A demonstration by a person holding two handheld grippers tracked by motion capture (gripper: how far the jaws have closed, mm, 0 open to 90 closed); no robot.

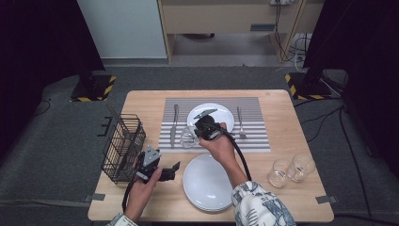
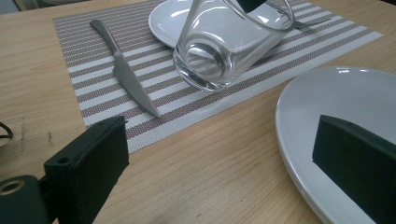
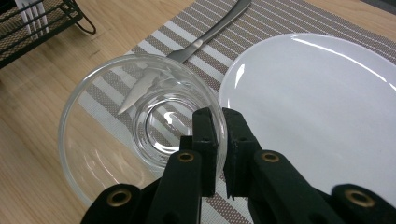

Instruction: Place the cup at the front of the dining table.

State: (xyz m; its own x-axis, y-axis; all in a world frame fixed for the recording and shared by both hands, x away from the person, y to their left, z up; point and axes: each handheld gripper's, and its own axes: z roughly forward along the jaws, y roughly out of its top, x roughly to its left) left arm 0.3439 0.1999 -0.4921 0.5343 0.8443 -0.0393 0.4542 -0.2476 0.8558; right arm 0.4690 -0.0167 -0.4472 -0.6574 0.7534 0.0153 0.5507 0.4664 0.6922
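Glasses: three; right tool [image 3: 219, 154] clamps one glass [image 3: 140, 140] by rim; left tool [image 2: 224, 168] released; plates two.

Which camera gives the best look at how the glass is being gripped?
The right gripper view: the right gripper pinches the glass by its rim, one jaw inside. The left gripper view shows the glass tilted above the placemat. In the high view it is small.

Lab: hazard-taped stands [image 1: 93, 88], black curtains [image 1: 37, 42], cables [image 1: 324, 117].
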